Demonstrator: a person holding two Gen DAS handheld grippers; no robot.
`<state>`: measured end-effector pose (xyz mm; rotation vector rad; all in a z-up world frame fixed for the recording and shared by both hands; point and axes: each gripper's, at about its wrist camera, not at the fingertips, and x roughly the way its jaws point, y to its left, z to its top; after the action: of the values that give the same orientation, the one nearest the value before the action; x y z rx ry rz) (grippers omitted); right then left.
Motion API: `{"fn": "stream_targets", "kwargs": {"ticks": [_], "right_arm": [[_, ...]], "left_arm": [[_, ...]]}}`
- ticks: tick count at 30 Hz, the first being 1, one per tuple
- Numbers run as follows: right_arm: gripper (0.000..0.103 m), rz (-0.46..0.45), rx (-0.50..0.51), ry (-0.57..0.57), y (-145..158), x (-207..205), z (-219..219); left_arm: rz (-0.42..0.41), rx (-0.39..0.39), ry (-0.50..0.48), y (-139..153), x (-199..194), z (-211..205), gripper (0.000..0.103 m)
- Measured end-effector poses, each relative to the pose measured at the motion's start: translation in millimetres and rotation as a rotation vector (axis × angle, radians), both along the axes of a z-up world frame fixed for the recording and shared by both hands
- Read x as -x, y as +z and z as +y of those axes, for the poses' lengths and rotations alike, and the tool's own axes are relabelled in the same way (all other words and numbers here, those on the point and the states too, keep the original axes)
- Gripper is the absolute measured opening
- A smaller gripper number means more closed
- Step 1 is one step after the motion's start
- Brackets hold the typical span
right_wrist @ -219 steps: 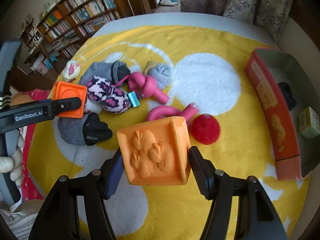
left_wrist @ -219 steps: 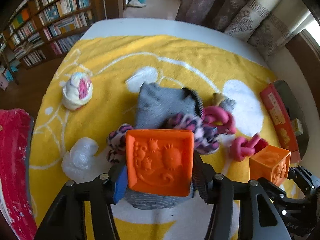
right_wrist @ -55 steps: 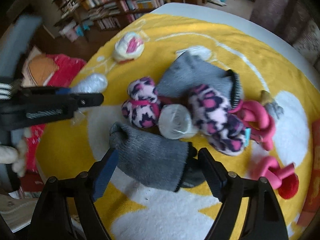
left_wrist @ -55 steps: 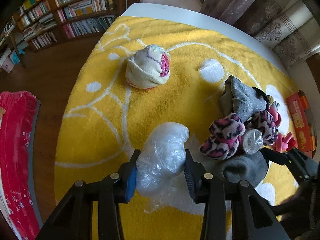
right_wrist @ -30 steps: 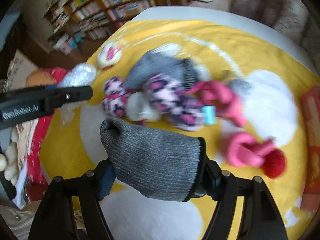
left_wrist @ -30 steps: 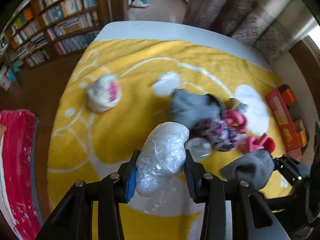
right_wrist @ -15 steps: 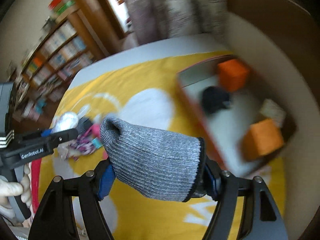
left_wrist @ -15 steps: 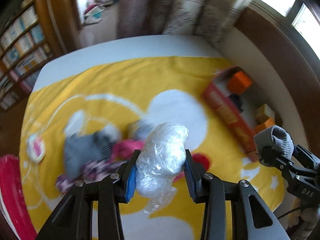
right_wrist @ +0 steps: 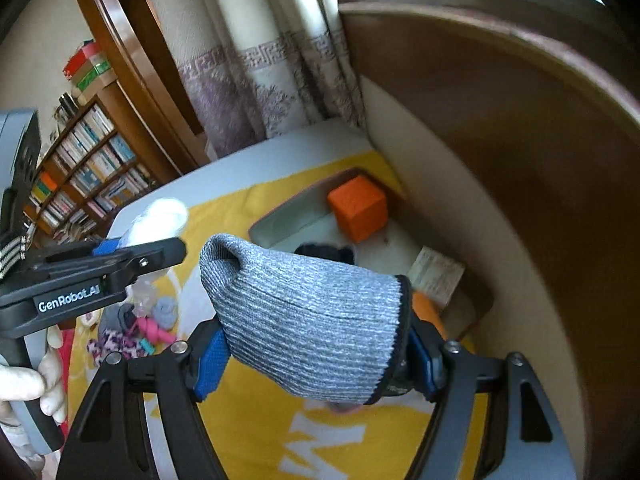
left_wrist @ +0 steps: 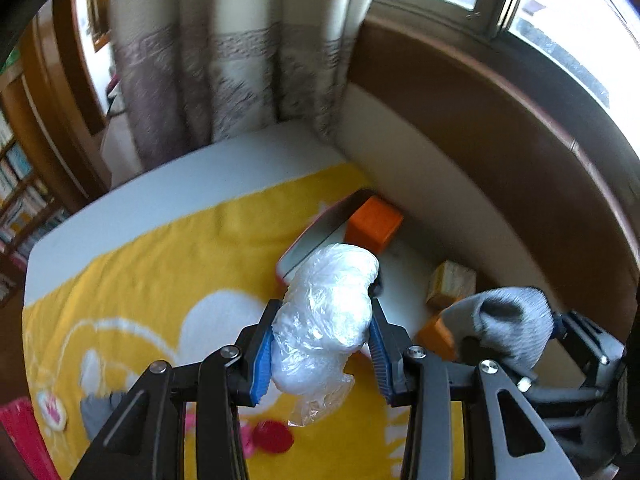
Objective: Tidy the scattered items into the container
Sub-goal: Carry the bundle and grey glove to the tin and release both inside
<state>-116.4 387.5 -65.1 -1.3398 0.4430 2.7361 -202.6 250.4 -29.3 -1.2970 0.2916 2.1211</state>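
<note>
Left tongs (left_wrist: 320,344) clamped on a crumpled clear plastic bag (left_wrist: 326,316), blue pads (left_wrist: 262,354) pressed into both sides, a loose tail of film hanging below. Held in the air above the near end of the container (left_wrist: 320,226). Right tongs (right_wrist: 316,340) pinching a grey knitted glove (right_wrist: 308,312), its dark-edged cuff to the right, the closed end sticking up and left; also raised, above the container's near corner.

Beyond the tongs, the container (right_wrist: 276,216): a shallow open box, pale grey inside, lying along the wall on the yellow blanket (right_wrist: 248,412). Inside it, an orange cube (right_wrist: 358,208) at the far end, a dark item (right_wrist: 320,252) mid-way, partly hidden by the glove, a small tan box (right_wrist: 436,276) near the wall side, and a second orange block (right_wrist: 426,310) peeking from behind the glove's cuff.

Farther left on the blanket, the remaining pile: pink knotted rope toy (right_wrist: 154,330), leopard-print fabric (right_wrist: 110,346), a grey roll (right_wrist: 164,310). In the left view, a red ball (left_wrist: 274,436) just below the bag, and a white-and-pink bundle (left_wrist: 52,408) at the far left edge.
</note>
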Motion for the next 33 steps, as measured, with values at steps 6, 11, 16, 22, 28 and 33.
{"fn": "stream_targets", "kwargs": {"ticks": [6, 11, 16, 22, 28, 33], "right_arm": [[0.09, -0.007, -0.007, -0.004, -11.2, 19.5, 14.9], [0.091, -0.05, 0.02, -0.013, -28.0, 15.8, 24.6], [0.091, -0.065, 0.058, -0.032, -35.2, 13.0, 30.7], [0.093, -0.024, 0.038, -0.027, -24.2, 15.3, 23.3], [0.097, 0.014, -0.022, -0.028, -14.8, 17.6, 8.9], [0.1, 0.008, -0.023, -0.04, -13.1, 18.9, 1.1]], "left_arm": [[-0.015, -0.012, 0.023, -3.2, 16.1, 31.6, 0.081], [-0.04, -0.006, 0.046, -12.2, 20.1, 29.1, 0.081], [-0.069, -0.001, 0.071, -20.6, 22.4, 17.6, 0.081], [-0.087, -0.008, 0.082, -24.6, 20.8, 1.9, 0.081], [-0.096, -0.018, 0.102, -24.7, 23.2, -20.7, 0.081], [-0.103, -0.028, 0.12, -24.8, 24.3, -39.5, 0.081]]}}
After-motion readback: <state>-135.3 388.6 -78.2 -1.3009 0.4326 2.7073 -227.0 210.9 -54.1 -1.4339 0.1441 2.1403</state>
